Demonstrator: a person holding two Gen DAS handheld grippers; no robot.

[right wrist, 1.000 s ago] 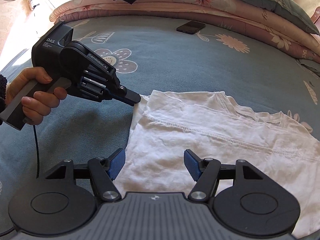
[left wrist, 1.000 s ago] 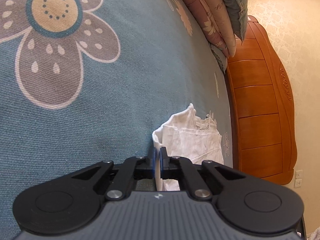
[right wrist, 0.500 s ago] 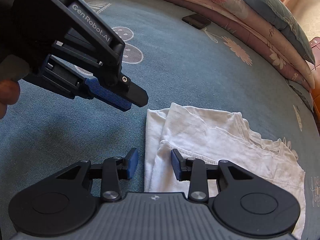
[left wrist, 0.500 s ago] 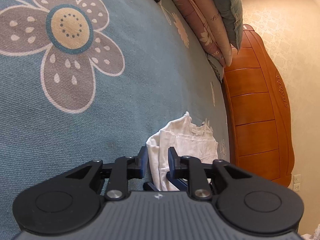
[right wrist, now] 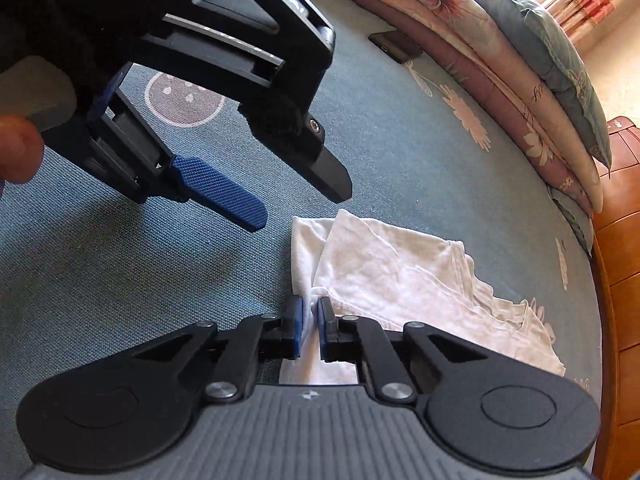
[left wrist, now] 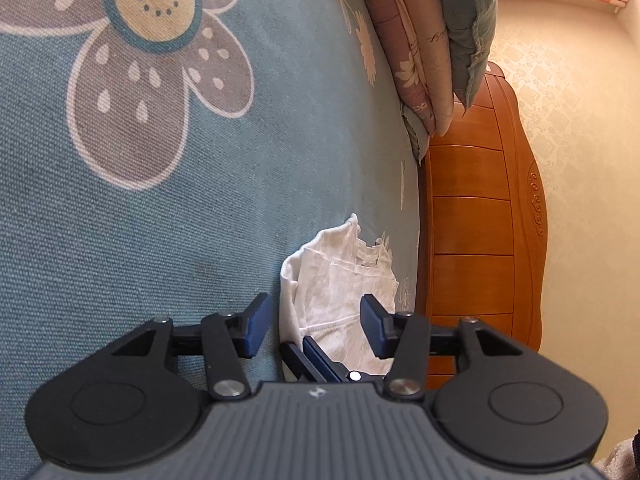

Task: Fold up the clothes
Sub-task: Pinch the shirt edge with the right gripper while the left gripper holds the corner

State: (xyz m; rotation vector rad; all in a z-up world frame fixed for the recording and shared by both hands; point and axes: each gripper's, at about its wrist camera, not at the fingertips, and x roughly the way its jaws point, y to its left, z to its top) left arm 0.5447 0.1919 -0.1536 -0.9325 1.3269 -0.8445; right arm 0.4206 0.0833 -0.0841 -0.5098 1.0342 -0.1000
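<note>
While right gripper (right wrist: 309, 326) pinches white shirt (right wrist: 400, 264) edge, garment runs ahead-right; left gripper (left wrist: 312, 326) hovers spread, just above.

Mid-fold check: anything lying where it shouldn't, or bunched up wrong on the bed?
A dark phone lies on the bedspread by the stacked quilts, well clear of the white shirt. The shirt's collar end is rumpled, nothing worse.
</note>
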